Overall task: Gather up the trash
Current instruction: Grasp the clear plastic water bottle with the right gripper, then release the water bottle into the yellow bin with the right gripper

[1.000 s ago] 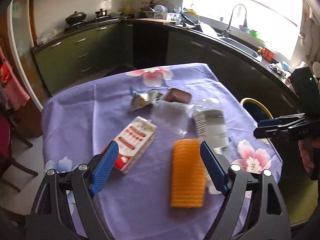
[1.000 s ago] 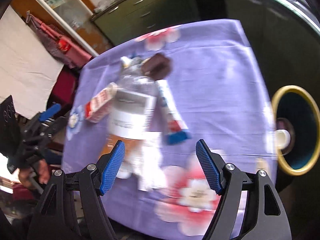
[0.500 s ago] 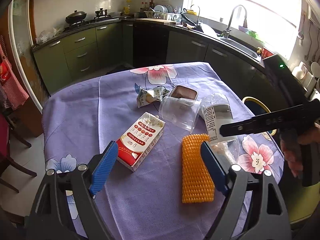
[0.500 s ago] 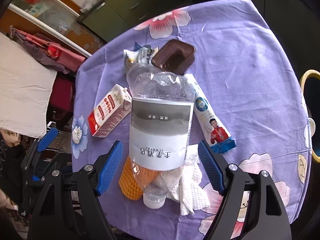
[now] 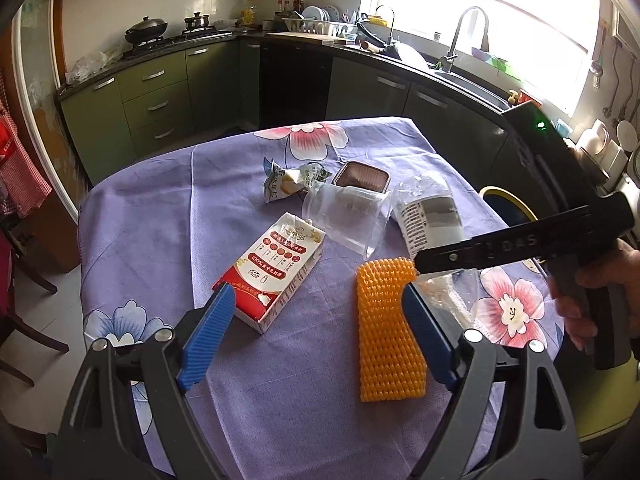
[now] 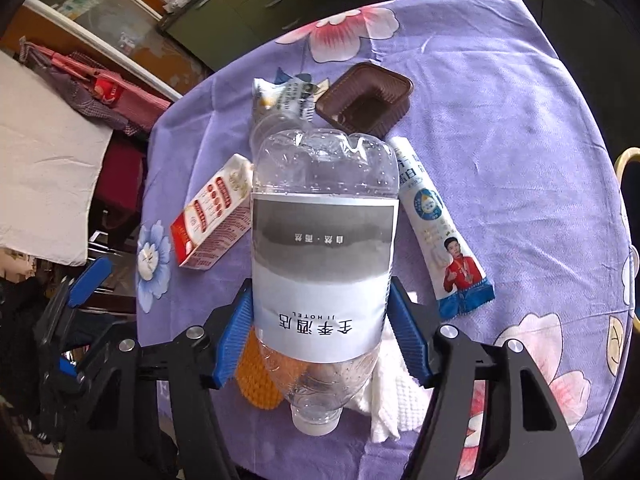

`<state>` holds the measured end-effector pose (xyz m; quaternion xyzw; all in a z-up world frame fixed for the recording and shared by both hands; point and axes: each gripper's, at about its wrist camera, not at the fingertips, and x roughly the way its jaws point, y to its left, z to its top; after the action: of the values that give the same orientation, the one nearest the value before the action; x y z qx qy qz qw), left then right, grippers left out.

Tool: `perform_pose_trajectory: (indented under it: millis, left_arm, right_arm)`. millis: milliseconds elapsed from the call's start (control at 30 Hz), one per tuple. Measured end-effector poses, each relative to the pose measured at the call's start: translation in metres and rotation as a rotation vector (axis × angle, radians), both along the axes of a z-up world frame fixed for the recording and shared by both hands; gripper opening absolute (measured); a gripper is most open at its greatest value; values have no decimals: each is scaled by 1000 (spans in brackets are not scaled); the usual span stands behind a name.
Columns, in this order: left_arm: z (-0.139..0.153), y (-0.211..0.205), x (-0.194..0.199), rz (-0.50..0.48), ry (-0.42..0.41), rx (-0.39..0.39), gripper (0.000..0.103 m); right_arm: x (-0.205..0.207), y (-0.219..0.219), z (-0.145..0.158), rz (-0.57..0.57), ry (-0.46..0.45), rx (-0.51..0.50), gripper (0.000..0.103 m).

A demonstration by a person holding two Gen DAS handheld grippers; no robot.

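Bottle [image 6: 324,264] lies on table [image 6: 500,152], cap end toward my R gripper [image 6: 322,340]; its jaws are closing w/ the bottle between them, blue pads right at the label sides, can't tell if they press yet. My L gripper [image 5: 316,336] hovers w/ jaws spread wide, nothing between, over carton [image 5: 272,276] & orange mesh [image 5: 386,328]. Brown tray [image 6: 366,98], wrapper [image 6: 440,232] & tissue [image 6: 394,400] lie near the bottle.
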<state>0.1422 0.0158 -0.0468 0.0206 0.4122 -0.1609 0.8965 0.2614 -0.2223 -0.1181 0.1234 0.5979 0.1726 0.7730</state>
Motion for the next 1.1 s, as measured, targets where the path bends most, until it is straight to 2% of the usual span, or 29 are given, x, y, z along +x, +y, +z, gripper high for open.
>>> perform_pose_trajectory:
  millis: [167,300,400,667,867,1100]
  left_arm:
    - [1,-5,-2,-8,-1,4,81]
    - [-1,-14,-3,-22,4,18,81]
    - [-1,-19,-4,-31,5,25,81]
    - [-3,-38,-6,-49,14,46,81]
    - [-2,-59,-7,-78,17,68,83]
    - [-4,-81,-2,-94,35,100,83]
  right_arm:
    - [-12,-11,17,12,-35,18,64]
    - [-19,-41,33,-35,-67,41,64]
    - [-23,-72,43,-93,-89,51,64]
    - [-34,-193,68,-327,-165,33,65]
    - [-23,-295,51,-529,-157,-70,65]
    - [4,-361,-7,-637,-60,-120,65]
